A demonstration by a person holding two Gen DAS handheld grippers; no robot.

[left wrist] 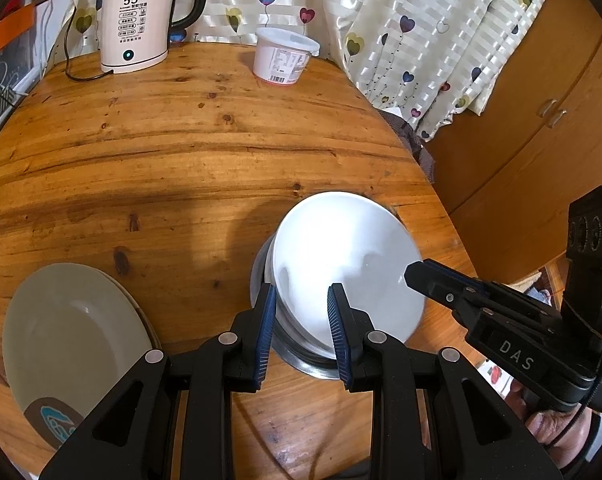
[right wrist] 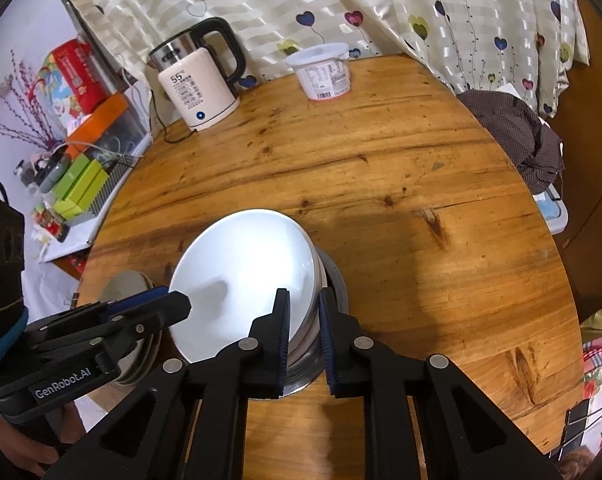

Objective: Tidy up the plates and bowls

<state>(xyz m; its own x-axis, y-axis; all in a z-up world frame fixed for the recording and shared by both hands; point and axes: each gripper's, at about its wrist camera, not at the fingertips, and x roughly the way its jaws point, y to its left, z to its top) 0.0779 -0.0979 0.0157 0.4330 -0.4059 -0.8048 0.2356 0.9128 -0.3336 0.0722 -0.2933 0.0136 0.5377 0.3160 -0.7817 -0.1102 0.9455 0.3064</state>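
My glossy white ceramic bowl [left wrist: 341,256] sits tilted inside a round stainless-steel bowl [left wrist: 301,360] near the bench's front edge, its rim raised toward the far side. To the left lie stacked shallow grey-green plates [left wrist: 69,332], flat on the wood.

You've got a white bowl [left wrist: 345,264] in a silver steel bowl [left wrist: 301,356], greyish-white plates [left wrist: 73,328] with a brown-and-teal mark, honey-brown knotty table [left wrist: 181,152], cream kettle [left wrist: 135,28] with black handle, white tub [left wrist: 283,56], cream striped curtain [left wrist: 421,28] with coloured hearts, blue pads [left wrist: 266,332] on black jaws.
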